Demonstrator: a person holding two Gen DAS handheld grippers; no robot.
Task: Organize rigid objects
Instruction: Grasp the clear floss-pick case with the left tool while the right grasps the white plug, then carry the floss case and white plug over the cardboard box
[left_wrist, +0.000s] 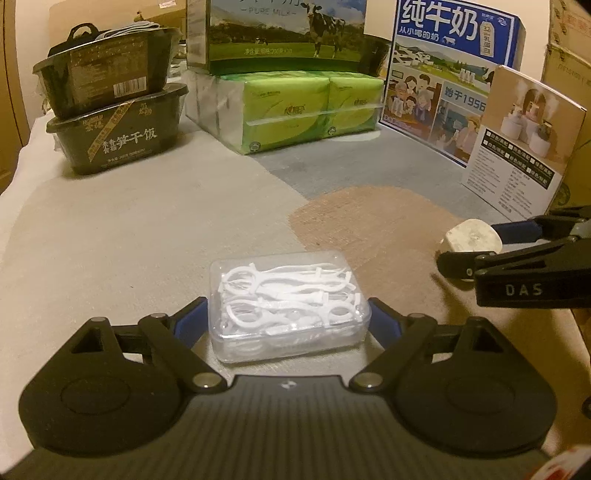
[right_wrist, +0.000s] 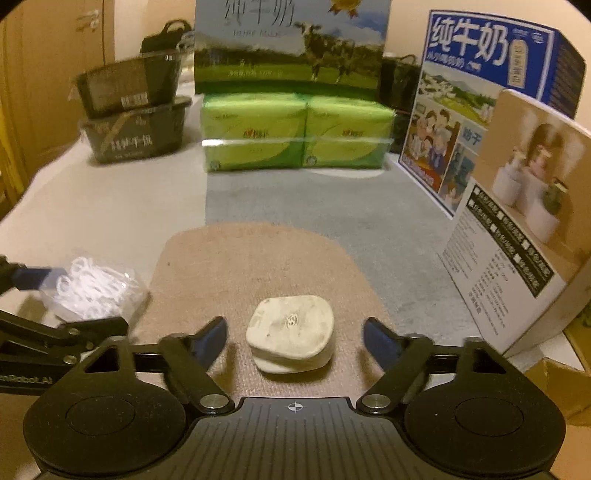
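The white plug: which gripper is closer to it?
Right. The right gripper has the white plug between its open fingers, not touching. The left gripper sits off to the side, around the floss box.

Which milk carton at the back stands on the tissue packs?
The green milk carton with the cow picture; it rests on the green tissue packs. The blue milk carton stands to its right on the table.

We see the floss-pick box (left_wrist: 290, 308) low at centre of the left view, on the worktop (left_wrist: 129, 229). The plug (left_wrist: 472, 240) lies right of it on the mat (left_wrist: 369, 221); stacked bowls (left_wrist: 114, 110) upper left, cartons (left_wrist: 454, 74) upper right.
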